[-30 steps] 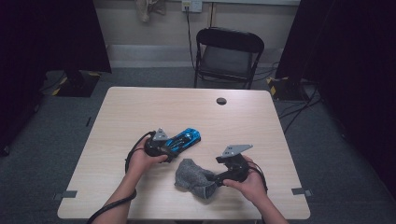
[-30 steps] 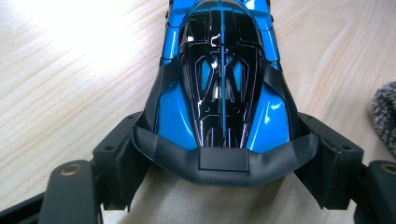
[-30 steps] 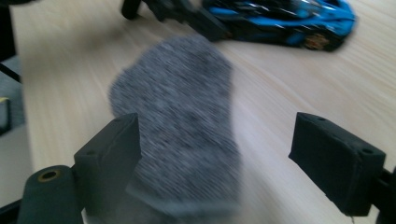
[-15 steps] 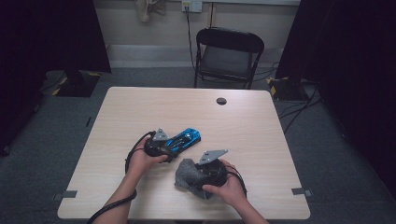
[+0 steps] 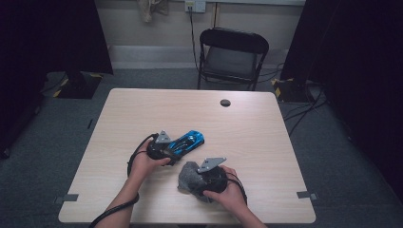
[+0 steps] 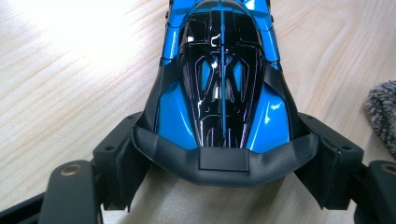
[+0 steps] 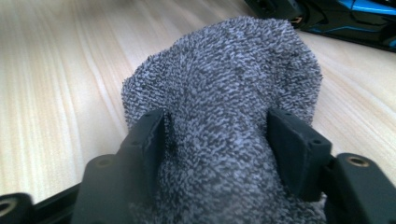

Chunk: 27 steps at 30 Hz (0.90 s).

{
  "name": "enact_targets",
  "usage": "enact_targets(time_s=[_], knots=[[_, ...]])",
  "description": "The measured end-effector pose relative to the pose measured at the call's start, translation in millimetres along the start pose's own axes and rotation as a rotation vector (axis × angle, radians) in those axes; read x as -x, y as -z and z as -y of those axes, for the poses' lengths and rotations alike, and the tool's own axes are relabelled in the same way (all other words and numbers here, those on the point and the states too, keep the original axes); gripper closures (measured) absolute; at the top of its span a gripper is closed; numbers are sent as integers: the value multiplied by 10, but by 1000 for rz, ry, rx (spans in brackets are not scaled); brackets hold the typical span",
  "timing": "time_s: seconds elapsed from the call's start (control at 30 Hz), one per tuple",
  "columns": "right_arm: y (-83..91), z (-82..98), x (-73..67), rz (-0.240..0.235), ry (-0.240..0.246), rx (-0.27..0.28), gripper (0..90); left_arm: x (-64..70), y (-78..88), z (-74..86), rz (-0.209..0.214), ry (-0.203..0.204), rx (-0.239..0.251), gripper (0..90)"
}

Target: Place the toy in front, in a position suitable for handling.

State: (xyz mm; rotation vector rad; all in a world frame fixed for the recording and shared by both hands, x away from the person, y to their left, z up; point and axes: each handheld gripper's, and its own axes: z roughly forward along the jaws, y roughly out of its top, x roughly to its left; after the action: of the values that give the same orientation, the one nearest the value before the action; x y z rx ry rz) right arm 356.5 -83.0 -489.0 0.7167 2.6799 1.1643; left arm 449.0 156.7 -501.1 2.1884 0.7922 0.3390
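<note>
A glossy blue and black toy car [image 5: 190, 140] lies on the wooden table [image 5: 247, 137], left of centre. My left gripper [image 5: 172, 148] is shut on one end of it. In the left gripper view both pads press the sides of the car [image 6: 222, 84], which rests on the table. A crumpled grey terry cloth [image 5: 187, 176] lies near the front edge. My right gripper [image 5: 200, 179] sits over it. Its jaws have just been closing, and in the right gripper view the pads [image 7: 149, 135] squeeze the bunched cloth [image 7: 224, 70] from both sides. The car [image 7: 355, 14] shows beyond it.
A small black round disc [image 5: 225, 102] lies on the table near its far edge. Behind the table stands a black folding chair [image 5: 233, 57]. Bare tabletop stretches to the right and far side. The left gripper's cable [image 5: 135, 152] loops beside the left hand.
My right gripper has moved left and down onto the grey cloth, and its jaws have narrowed around it. The left gripper and the car have stayed put.
</note>
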Motion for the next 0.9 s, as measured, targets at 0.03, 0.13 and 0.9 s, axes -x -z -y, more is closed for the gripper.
enact_targets(time_s=[0.03, 0.13, 0.9], knots=[[-4, 5, -5, 6, 2, -2, 421, 0, 0, 0, 0, 0, 0, 245], [-13, 27, -17, 33, 10, 8, 470, 0, 0, 0, 0, -1, -1, 245], [31, -16, 27, 43, -28, -9, 735, -1, 3, 0, -8, -4, 0, 245]])
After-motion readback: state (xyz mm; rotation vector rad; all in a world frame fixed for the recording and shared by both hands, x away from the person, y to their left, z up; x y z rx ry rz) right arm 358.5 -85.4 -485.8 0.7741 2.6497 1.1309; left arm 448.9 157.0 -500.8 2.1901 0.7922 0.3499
